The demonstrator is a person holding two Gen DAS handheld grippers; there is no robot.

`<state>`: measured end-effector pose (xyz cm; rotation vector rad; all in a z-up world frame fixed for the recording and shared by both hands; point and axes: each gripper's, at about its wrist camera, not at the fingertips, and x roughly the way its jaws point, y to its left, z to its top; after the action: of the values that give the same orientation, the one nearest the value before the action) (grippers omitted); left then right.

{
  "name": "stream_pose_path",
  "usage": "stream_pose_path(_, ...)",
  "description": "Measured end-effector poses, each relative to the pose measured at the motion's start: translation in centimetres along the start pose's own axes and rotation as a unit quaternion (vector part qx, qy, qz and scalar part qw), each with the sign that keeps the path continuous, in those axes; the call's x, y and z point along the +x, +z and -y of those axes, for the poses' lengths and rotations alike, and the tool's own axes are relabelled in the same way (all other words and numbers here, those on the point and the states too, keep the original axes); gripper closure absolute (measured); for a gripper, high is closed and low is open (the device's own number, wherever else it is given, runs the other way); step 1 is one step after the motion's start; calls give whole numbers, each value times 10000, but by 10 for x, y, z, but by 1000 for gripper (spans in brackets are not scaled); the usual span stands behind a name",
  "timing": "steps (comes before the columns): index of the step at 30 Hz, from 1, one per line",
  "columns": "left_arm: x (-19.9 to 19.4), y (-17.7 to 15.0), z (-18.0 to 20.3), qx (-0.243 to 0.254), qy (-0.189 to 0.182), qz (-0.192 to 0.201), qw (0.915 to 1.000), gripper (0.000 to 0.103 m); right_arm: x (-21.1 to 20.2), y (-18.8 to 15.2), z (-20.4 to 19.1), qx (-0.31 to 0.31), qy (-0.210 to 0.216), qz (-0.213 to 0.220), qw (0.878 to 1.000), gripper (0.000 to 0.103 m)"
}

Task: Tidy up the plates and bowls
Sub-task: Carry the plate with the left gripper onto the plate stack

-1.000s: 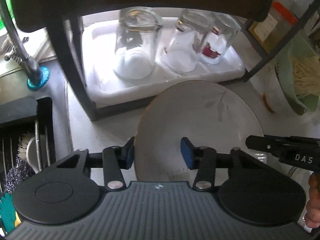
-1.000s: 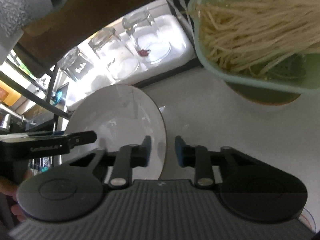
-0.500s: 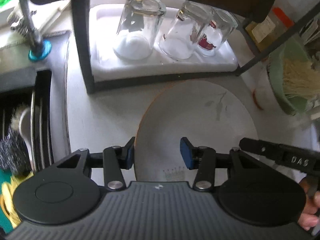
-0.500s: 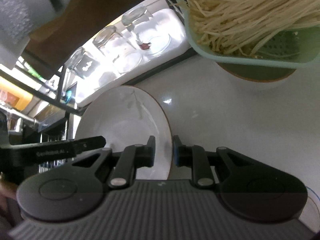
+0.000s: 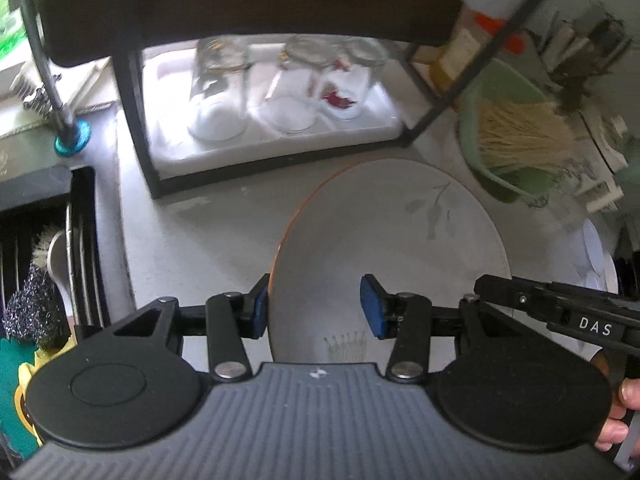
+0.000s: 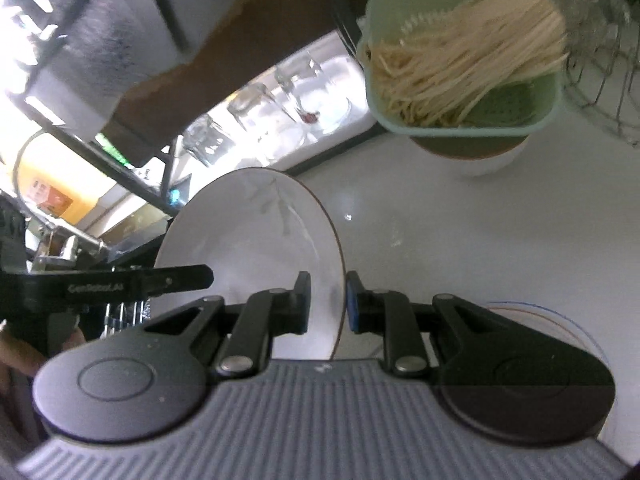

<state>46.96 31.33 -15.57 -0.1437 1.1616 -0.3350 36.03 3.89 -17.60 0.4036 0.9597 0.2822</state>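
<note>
A white plate (image 5: 384,240) with a leaf print and a thin brown rim is held off the counter between both grippers; it also shows in the right wrist view (image 6: 256,232). My left gripper (image 5: 316,306) straddles its left edge with a wide gap between the blue pads, the left pad against the rim. My right gripper (image 6: 327,300) is shut on the plate's right rim. Another plate (image 6: 560,320) with a blue and brown rim lies on the counter at the lower right.
A black rack holds a white tray with three upturned glasses (image 5: 288,92). A green colander of noodles (image 6: 460,68) sits on a bowl at the right. A sink with a rack and scrubber (image 5: 36,300) lies left. The tap (image 5: 60,120) stands at the back left.
Both grippers have pulled back and risen from the rack with the plate. The glasses and colander look smaller and farther. The right gripper's pads have closed in on the rim.
</note>
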Motion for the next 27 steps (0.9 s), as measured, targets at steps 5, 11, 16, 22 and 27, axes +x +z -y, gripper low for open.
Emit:
stream_pose_path(5, -10, -3, 25, 257, -160, 55, 9995, 51, -27, -11, 8, 92, -15, 245, 9997, 82)
stream_pose_path(11, -16, -14, 53, 454, -208, 72, 9987, 51, -54, -26, 15, 204, -67, 443, 9988, 82)
stream_pose_path(16, -15, -25, 68, 564, -222, 46, 9982, 51, -68, -39, 30, 534, 31, 481, 9974, 82)
stream_pose_path(22, -8, -34, 84, 679, -245, -50, 9974, 51, -76, -53, 48, 811, 71, 475, 9956, 82)
stream_pose_path(27, -1, -42, 98, 761, -244, -110, 9967, 51, -80, -62, 60, 872, -1, 431, 9953, 82)
